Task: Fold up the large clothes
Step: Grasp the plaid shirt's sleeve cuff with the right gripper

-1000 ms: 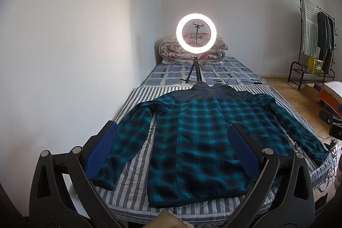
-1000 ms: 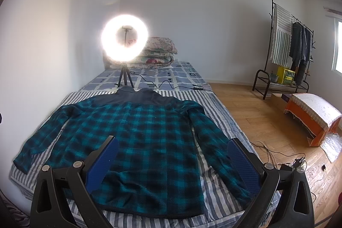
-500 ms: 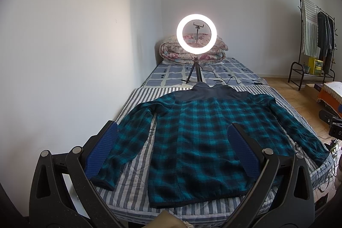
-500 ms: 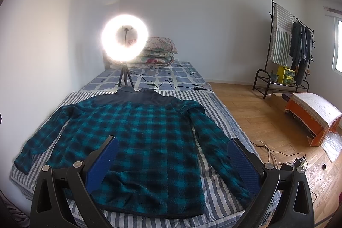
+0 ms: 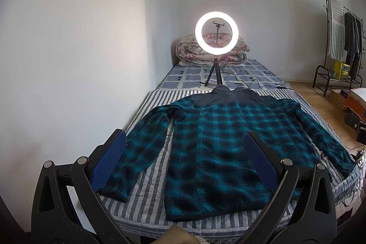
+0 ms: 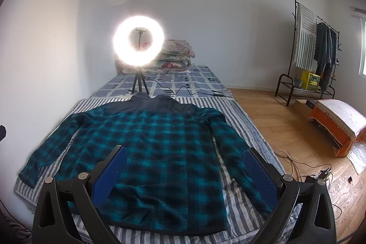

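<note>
A teal and black plaid fleece jacket (image 5: 219, 143) with a dark collar lies spread flat on the striped bed cover (image 5: 157, 152), sleeves out to both sides; it also shows in the right wrist view (image 6: 160, 148). My left gripper (image 5: 184, 145) is open and empty, held above the bed's near end, over the jacket's hem and left sleeve. My right gripper (image 6: 184, 161) is open and empty, held above the hem and the right sleeve (image 6: 238, 164).
A lit ring light on a tripod (image 5: 216, 34) stands past the collar, cables (image 6: 183, 89) trailing right. Folded quilts (image 5: 189, 53) lie at the bed's head. A white wall runs along the left. A clothes rack (image 6: 313, 54), orange stool (image 6: 338, 120) and floor cables (image 6: 308, 166) are on the right.
</note>
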The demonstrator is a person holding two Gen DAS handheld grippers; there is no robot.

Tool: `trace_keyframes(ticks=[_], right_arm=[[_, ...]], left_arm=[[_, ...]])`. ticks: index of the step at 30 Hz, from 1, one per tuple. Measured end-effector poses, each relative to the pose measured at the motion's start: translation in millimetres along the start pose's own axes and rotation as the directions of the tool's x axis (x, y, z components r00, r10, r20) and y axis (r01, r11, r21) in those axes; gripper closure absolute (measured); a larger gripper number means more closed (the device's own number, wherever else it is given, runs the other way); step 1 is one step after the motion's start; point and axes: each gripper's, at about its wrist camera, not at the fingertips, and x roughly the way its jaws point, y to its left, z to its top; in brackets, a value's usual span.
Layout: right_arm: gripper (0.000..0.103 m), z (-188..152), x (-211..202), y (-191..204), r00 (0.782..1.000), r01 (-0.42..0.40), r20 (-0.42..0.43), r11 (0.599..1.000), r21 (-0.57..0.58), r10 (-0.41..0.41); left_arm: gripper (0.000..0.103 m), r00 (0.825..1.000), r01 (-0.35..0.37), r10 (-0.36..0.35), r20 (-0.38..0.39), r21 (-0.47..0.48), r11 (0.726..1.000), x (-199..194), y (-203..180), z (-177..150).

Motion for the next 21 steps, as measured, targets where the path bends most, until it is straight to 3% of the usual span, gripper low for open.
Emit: trace_keyframes(ticks=[13, 21], right_arm=[[0.000, 8.0, 10.9, 45.5, 0.997, -0.072, 0.001, 0.995, -0.064, 0.072], [0.001, 9.2, 22.3, 97.5, 0.979, -0.203, -0.007, 0.973, -0.105, 0.204]], left_arm=[[0.000, 0.996, -0.088, 0.088, -0.011, -0.020, 0.996, 15.9, 44.5, -18.3], [0.000, 0.980, -0.198, 0.197, -0.026, -0.041, 0.979, 19.6, 86.9, -43.6]])
